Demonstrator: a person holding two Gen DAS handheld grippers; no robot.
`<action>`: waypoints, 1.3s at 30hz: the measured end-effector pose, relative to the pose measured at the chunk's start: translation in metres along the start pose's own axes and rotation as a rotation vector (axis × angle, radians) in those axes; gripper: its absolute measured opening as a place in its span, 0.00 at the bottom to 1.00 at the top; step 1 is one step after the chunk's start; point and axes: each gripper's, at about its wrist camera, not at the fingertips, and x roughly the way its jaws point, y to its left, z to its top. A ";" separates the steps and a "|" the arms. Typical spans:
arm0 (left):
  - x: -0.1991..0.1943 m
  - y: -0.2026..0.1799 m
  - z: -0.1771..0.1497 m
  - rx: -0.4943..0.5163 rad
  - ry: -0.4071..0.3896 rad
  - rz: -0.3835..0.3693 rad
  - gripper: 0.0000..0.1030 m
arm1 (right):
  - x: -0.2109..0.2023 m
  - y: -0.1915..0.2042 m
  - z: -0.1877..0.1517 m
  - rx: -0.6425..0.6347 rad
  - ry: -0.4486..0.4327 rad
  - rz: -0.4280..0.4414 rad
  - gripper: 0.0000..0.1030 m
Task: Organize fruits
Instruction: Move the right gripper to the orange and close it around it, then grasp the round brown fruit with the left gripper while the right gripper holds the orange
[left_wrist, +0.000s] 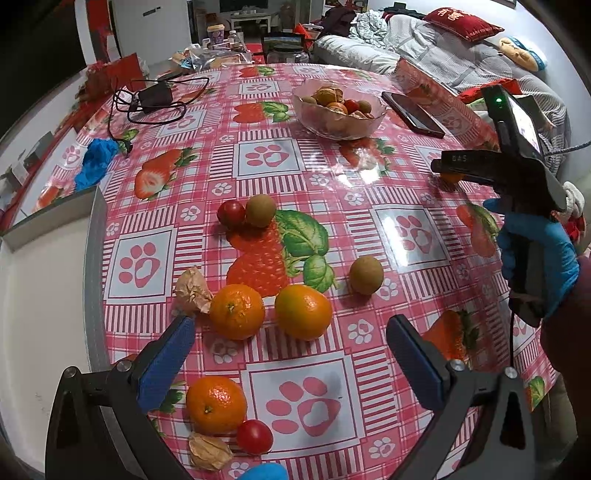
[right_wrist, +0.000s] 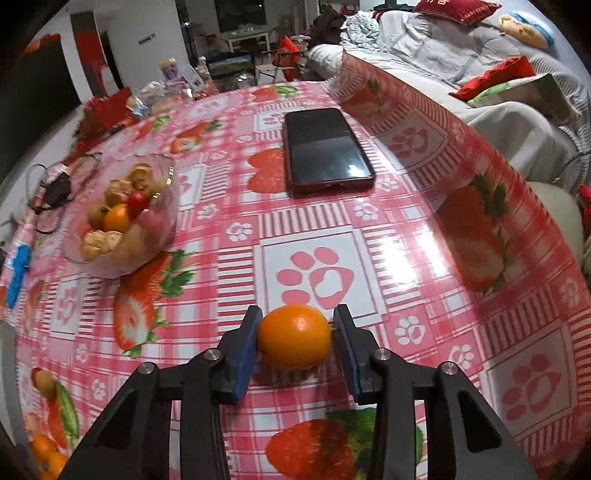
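Kumquat (right_wrist: 294, 336), glossy orange oval, pinched in right tool (right_wrist: 295, 341).

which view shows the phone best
The right wrist view: the phone lies flat near the frame's middle, its whole dark screen and red case edge visible. The left wrist view shows it smaller and at a slant, beside the bowl, far across the table.

Black angular frames on left gripper (left_wrist: 290, 345) and right gripper (right_wrist: 295, 350), silver screws at the joints, blue textured pads (left_wrist: 168, 365) on the fingers. Blue glove on right hand (left_wrist: 535, 258); green light and thin black cable on the handle.
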 end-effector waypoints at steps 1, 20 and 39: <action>0.000 -0.001 0.000 0.003 -0.001 -0.001 1.00 | -0.003 -0.003 -0.003 0.009 -0.005 0.009 0.40; 0.049 -0.075 0.025 0.150 0.026 0.004 1.00 | -0.081 -0.021 -0.100 -0.049 0.038 0.133 0.40; 0.066 -0.083 0.027 0.152 0.044 -0.014 0.95 | -0.086 -0.022 -0.110 -0.047 0.027 0.133 0.40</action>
